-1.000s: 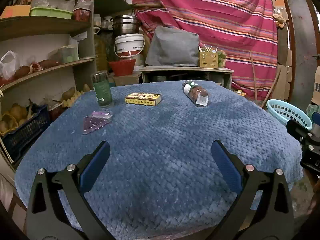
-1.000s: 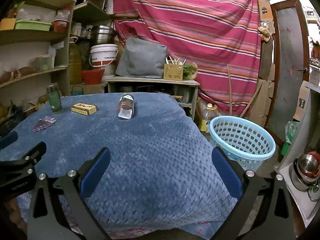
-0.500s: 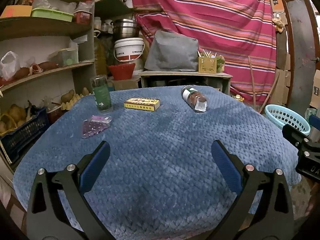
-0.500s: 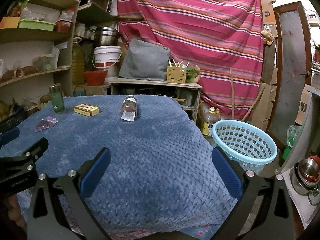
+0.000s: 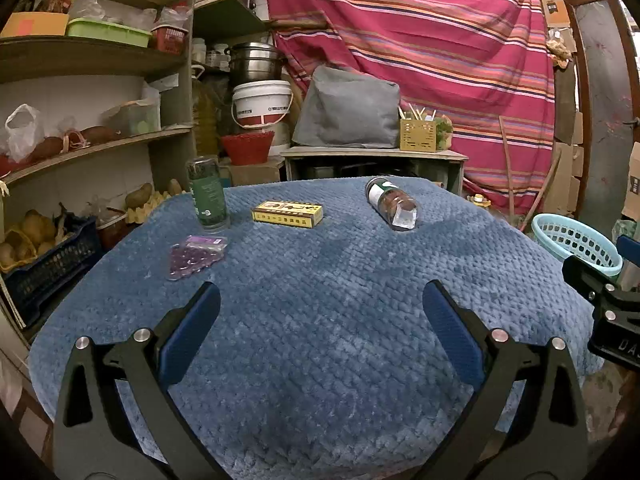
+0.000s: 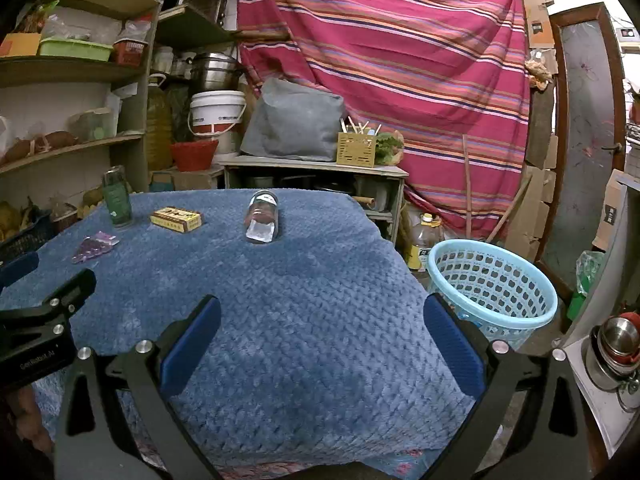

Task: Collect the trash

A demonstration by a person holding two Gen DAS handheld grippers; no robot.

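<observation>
Cluttered storeroom; blue-covered table (image 5: 320,340) carried a jar (image 5: 392,206) on its side, upper centre. Both tools, left (image 5: 320,312) and right (image 6: 322,320), gaped empty. Best approach: straddle the jar crosswise, then basket (image 6: 492,280) at right.

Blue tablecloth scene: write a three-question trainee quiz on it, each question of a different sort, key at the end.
1. True or false: the clear jar with the white label stands upright on the blue tablecloth.
2. Multiple choice: which lies closest to the green bottle? A) the yellow box B) the purple packet C) the light blue basket
3. Fill in: the left gripper and the right gripper are both ____ and hold nothing.

Key
1. False; it lies on its side.
2. B
3. open
</observation>
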